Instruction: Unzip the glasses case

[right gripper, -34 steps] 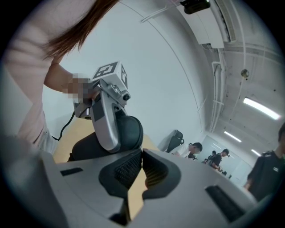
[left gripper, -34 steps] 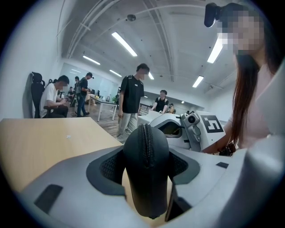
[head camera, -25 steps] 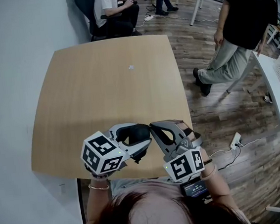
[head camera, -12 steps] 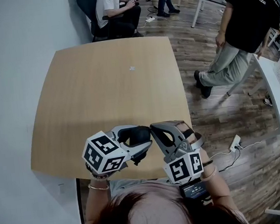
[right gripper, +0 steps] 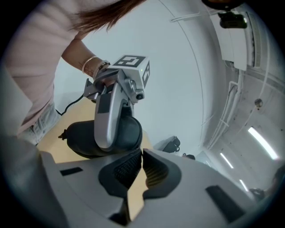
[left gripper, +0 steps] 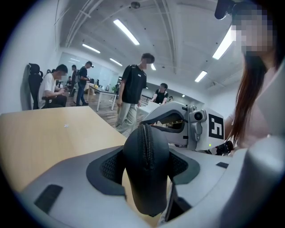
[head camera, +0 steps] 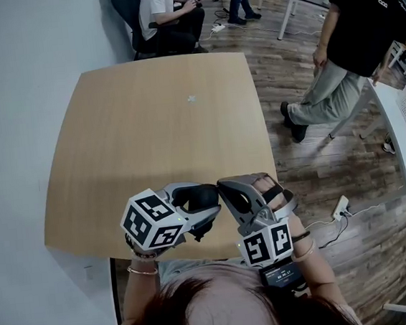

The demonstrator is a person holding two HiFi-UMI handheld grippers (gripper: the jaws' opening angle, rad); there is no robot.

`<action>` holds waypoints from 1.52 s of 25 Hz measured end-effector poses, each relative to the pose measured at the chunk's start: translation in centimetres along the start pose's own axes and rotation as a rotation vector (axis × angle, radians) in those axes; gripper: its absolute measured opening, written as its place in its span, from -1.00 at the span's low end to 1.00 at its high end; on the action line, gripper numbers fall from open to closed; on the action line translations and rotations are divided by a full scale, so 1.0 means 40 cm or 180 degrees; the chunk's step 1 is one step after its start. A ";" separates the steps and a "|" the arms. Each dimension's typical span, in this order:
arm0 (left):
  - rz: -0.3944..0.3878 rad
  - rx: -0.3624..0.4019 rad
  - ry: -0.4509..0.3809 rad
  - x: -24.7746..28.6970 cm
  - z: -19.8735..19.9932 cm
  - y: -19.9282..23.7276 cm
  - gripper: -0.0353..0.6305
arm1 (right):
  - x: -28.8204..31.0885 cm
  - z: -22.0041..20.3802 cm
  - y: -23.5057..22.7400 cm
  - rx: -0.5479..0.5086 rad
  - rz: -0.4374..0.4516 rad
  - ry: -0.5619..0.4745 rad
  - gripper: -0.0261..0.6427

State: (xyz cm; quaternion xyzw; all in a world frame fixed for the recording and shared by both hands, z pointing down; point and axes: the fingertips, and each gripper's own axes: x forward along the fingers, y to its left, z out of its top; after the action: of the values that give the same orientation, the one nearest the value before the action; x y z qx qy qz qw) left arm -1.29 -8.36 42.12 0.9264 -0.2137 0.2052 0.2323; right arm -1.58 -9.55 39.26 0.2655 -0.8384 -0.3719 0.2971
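The black glasses case (head camera: 194, 194) hangs above the table's near edge, clamped across its width by my left gripper (head camera: 202, 207). In the left gripper view the case (left gripper: 147, 178) stands on end between the pads, its closed zipper (left gripper: 146, 142) running up the ridge facing the camera. My right gripper (head camera: 222, 186) is shut, tips together right beside the case. In the right gripper view its pads (right gripper: 129, 167) meet with nothing visible between them, just below the case (right gripper: 82, 138). A small tab (right gripper: 64, 132) sticks out at the case's left end.
The wooden table (head camera: 157, 134) carries only a small white scrap (head camera: 191, 99). A white wall runs along the left. A person (head camera: 350, 49) stands on the wood floor at the right, another sits in a chair (head camera: 162, 18) behind the table. A power strip (head camera: 341, 203) lies on the floor.
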 end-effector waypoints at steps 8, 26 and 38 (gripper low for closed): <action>-0.0042 -0.0044 0.0126 0.005 -0.012 0.000 -0.15 | 0.004 0.002 0.005 -0.0309 -0.0013 0.0029 -0.87; -0.0094 -0.0155 0.0375 0.034 -0.058 -0.003 -0.15 | 0.010 -0.010 0.038 -0.0937 0.0047 0.0054 -0.87; -0.0167 -0.0213 0.0590 0.037 -0.078 -0.009 -0.15 | 0.012 -0.007 0.049 -0.1029 0.0102 0.0017 -0.84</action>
State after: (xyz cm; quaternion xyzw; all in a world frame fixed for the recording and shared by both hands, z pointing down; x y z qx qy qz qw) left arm -0.80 -6.90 45.23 0.9005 -0.1737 0.2767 0.2871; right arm -2.14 -8.86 41.09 0.2019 -0.7710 -0.4965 0.3440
